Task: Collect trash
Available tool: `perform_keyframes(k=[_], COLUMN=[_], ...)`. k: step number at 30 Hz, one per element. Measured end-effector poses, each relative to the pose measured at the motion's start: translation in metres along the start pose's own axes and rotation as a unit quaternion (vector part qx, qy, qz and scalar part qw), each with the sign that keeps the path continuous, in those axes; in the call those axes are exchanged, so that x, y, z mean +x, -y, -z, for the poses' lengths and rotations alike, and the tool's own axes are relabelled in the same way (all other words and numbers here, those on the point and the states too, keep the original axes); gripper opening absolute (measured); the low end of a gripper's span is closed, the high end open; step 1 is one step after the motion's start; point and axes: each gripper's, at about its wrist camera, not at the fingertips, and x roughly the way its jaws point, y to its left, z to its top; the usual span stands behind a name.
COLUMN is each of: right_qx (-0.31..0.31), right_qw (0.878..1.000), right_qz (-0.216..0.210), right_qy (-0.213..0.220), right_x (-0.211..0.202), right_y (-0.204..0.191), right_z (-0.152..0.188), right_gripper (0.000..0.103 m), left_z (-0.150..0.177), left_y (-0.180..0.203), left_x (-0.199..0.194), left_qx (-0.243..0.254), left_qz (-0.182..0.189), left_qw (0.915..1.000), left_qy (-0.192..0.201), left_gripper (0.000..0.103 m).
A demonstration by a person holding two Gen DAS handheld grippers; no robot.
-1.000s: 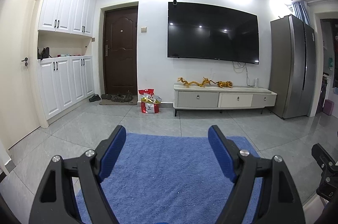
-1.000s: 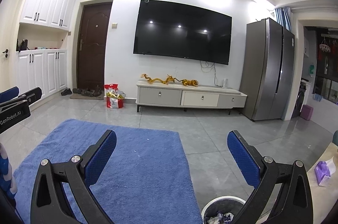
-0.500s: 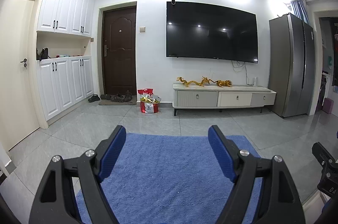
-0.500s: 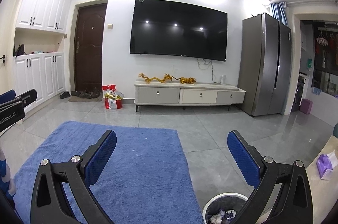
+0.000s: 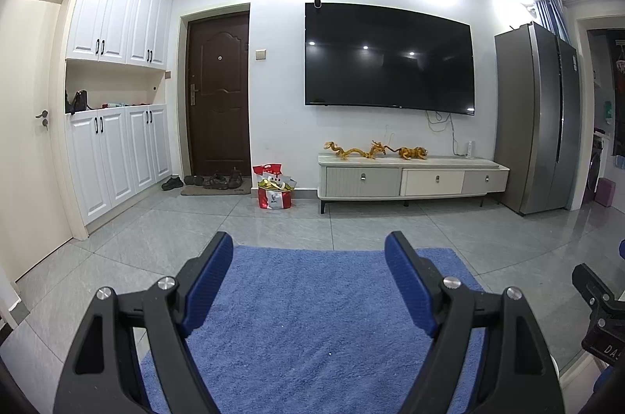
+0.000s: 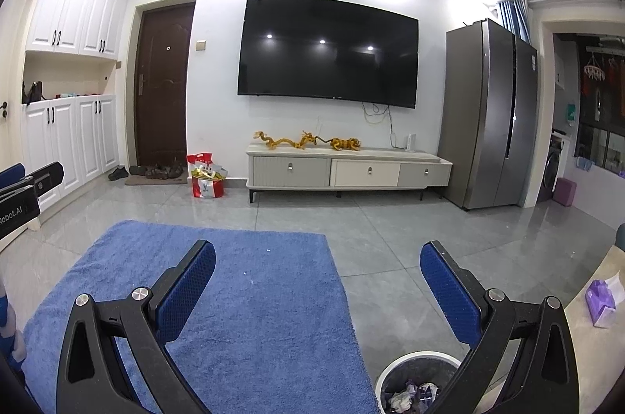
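Left tongs [image 5: 308,250] and right tongs [image 6: 317,259] both gape wide, holding nothing.

We have tipped the right gripper [image 6: 317,257] downward over the last second, so the trash bin [image 6: 420,361] at the bottom of its view shows more of its rim and the crumpled scraps inside, and the television [image 6: 328,50] sits a little lower and further right than before. Our left gripper [image 5: 308,250] has swung only slightly, nudging the television [image 5: 388,58] and the grey fridge [image 5: 535,117] leftward in its view.
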Motion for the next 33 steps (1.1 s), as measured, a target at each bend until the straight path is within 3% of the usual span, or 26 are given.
perform_keyframes(k=[33], right_qx=[0.008], right_qw=[1.0], right_qz=[0.011], right_qy=[-0.005], right_x=[-0.0005], right_y=[0.0026], right_z=[0.0026], right_gripper=[0.103], left_z=[0.0048], left_y=[-0.0028], left_x=[0.0082], left_qx=[0.008], left_qz=[0.002], left_qw=[0.9999], left_qy=[-0.008], left_gripper=[0.079])
